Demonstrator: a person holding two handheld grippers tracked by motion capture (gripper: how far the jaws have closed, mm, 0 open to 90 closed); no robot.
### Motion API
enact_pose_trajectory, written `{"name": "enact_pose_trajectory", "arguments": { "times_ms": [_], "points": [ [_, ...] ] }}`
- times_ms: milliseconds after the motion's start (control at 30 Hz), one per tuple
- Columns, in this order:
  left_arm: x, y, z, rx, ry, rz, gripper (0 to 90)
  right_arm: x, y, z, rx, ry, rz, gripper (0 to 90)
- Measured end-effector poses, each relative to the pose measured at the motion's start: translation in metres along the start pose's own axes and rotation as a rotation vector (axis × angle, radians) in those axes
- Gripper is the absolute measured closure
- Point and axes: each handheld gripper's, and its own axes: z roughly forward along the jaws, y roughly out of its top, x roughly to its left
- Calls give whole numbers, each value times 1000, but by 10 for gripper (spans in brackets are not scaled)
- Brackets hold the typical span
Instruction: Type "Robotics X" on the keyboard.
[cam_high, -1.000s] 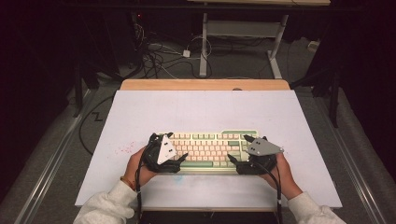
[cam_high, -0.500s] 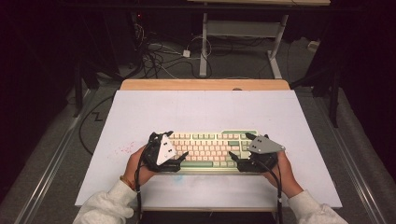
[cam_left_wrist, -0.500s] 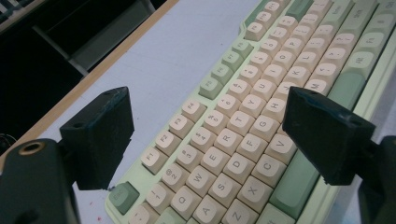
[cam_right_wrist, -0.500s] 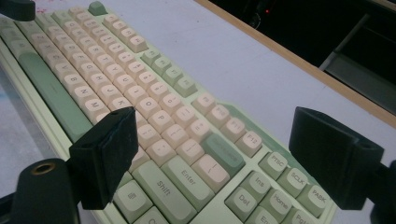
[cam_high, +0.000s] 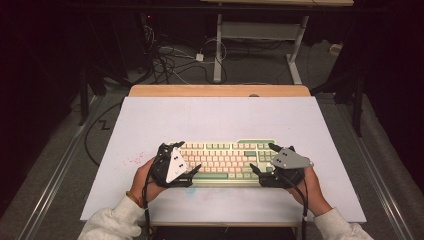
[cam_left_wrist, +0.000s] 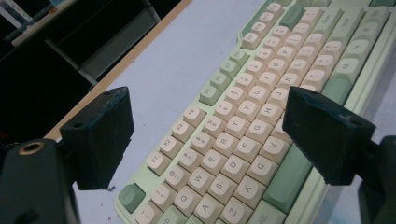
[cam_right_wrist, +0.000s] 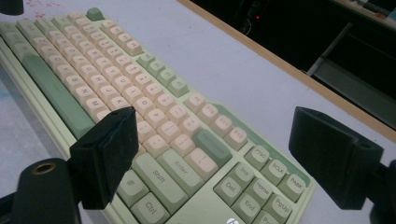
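A pale green keyboard (cam_high: 227, 161) with cream and green keys lies on the white table top (cam_high: 220, 120), near the front edge. My left gripper (cam_high: 189, 156) is at the keyboard's left end and open. In the left gripper view the left gripper (cam_left_wrist: 212, 135) spans the letter rows (cam_left_wrist: 233, 135), one jaw toward the far side and one by the space bar. My right gripper (cam_high: 261, 157) is open at the right end. In the right gripper view the right gripper (cam_right_wrist: 219, 149) has its jaws either side of the Enter and Shift keys (cam_right_wrist: 180, 165). Neither holds anything.
A wooden strip (cam_high: 220, 90) runs along the table's far edge. Beyond it are cables (cam_high: 170, 60) on the floor and a white desk frame (cam_high: 260, 35). Faint red specks (cam_high: 132, 160) mark the table top left of the keyboard.
Barely anything differs. The right gripper has drifted slightly to the right at the keyboard's end; the keyboard and the left gripper stay where they were.
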Motion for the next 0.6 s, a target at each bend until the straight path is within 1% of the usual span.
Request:
{"name": "enact_pose_trajectory", "arguments": {
  "times_ms": [67,233,367,467,600],
  "points": [
    [-1,0,-2,-5,0,2,159,1,0,-2,2,-12,-9,163],
    [-1,-2,-5,-5,5,1,160,3,0,-7,0,-20,-15,164],
    [-1,-3,-10,-9,13,-1,160,4,0,-10,-4,-20,-17,164],
    [-1,-5,-13,-10,15,-1,160,4,0,-13,4,-22,-20,164],
    [-2,-6,-17,-8,17,-4,159,3,-2,-16,-1,-20,-12,164]
  ]
}}
